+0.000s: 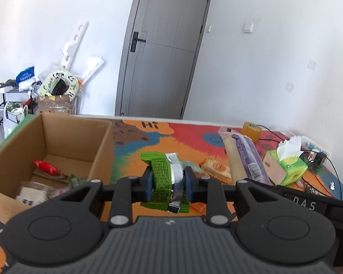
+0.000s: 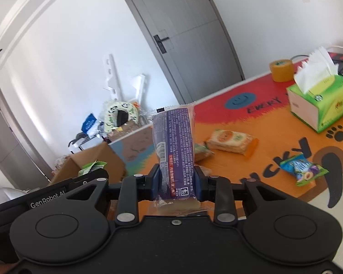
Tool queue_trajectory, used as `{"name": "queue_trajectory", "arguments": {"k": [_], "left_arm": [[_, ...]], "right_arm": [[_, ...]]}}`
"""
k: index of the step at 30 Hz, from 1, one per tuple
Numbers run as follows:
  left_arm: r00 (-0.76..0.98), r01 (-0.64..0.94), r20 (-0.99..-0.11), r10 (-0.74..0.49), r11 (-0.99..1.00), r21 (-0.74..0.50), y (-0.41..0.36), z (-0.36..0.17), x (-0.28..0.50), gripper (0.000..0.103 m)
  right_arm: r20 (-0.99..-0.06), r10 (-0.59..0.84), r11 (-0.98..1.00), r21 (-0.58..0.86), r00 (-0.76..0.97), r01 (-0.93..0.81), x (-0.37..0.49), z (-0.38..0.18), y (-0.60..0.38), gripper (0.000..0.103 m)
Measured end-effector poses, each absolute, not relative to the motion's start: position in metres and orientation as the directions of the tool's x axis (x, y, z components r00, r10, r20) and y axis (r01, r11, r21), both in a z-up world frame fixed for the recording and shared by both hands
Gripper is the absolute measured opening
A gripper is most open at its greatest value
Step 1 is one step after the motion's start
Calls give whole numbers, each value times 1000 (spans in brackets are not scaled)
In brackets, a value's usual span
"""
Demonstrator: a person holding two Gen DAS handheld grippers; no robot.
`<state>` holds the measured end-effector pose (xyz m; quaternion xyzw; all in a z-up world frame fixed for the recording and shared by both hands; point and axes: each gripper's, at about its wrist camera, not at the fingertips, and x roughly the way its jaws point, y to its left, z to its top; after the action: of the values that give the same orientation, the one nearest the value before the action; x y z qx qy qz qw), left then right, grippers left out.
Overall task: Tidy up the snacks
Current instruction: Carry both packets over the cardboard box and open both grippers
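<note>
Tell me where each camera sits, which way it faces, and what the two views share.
Left wrist: on the left gripper, facing across the table to the grey door; jaws shut on a green snack pack, cardboard box at left.
Right wrist: on the right gripper, same direction; jaws shut on a purple snack pack.
Shared: door, tissue box, tape roll, orange cracker pack.

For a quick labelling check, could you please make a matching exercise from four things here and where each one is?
1. green packet
2. purple packet
3. red snack
4. tissue box

A. on the table mat
B. in the left hand-held gripper
C. inside the cardboard box
D. in the right hand-held gripper

Pairs: 1-B, 2-D, 3-C, 4-A
</note>
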<state>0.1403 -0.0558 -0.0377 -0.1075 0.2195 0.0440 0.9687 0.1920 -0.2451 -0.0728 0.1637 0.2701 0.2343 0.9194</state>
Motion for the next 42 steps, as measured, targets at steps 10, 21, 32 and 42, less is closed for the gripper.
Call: {"name": "queue_trajectory", "arguments": {"k": [10,21,32,42], "left_arm": [[916,-179,-392,87,963,-204,-28,-20,113,27],[922,-227,-365,130,944,-238,11,-13,93,27],[912,-288,-370,178,919,-269,60,-17,88,27],[895,-326,-398,199,901,-284,92,-30,104,27]], "right_arm": [[-374,565,810,419,735,-410,177,-56,-223,31],[-358,600,791,402,716,-462,170,-45,-187,31],[-372,627,775,390,684,-498,178,-44,-144,31],[-402,649,760,382,645,-526,197,-51,-107,31]]}}
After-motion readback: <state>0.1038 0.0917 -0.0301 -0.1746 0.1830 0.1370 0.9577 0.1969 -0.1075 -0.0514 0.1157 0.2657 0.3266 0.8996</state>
